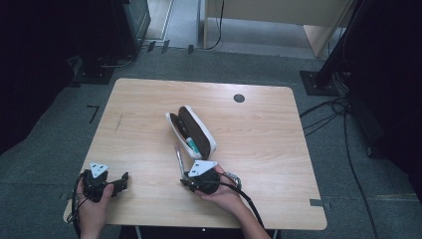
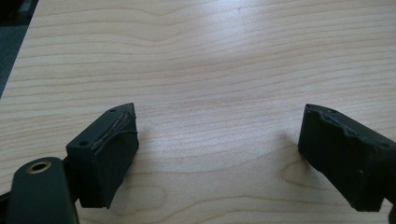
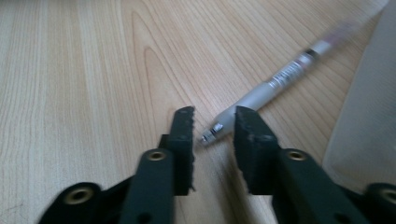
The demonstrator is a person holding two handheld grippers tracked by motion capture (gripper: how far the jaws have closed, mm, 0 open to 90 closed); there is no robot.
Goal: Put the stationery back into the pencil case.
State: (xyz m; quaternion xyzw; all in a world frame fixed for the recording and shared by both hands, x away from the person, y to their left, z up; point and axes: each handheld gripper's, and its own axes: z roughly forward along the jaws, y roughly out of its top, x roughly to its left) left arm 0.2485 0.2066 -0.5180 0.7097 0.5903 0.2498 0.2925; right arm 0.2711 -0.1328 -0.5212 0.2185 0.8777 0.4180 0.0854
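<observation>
- Table (image 1: 149, 99): a pale wood top with a small dark disc (image 1: 239, 98) near its far edge. The work sits at its middle and near side.
- Case (image 1: 191, 132): a white pencil case lying open near the middle of the table, its dark lining up. Something green and white (image 1: 191, 144) lies inside; what it is I cannot make out.
- Left gripper (image 1: 117, 183): held low at the near left corner, well apart from the case. In the left gripper view its jaws stand wide over bare wood, with nothing between them.
- Right gripper (image 3: 212, 133): in the high view it sits just on the near side of the case, aimed at the pen. Its jaws are narrow, with a gap left between them.
- Pen (image 3: 275, 84): a grey-white pen lying flat on the table, just beside the case's near end. Its metal tip sits at the mouth of the right jaws, one jaw covering the side of the barrel.
- Step in hand, as I judge it: closing on the pen's tip end to pick it up, likely for the open case.
- Next move calls for: both pads square on the barrel; so near the tip, the pen may swing on lifting.
- Hard to tell: whether either pad touches the pen yet; the pen's far end is blurred.
</observation>
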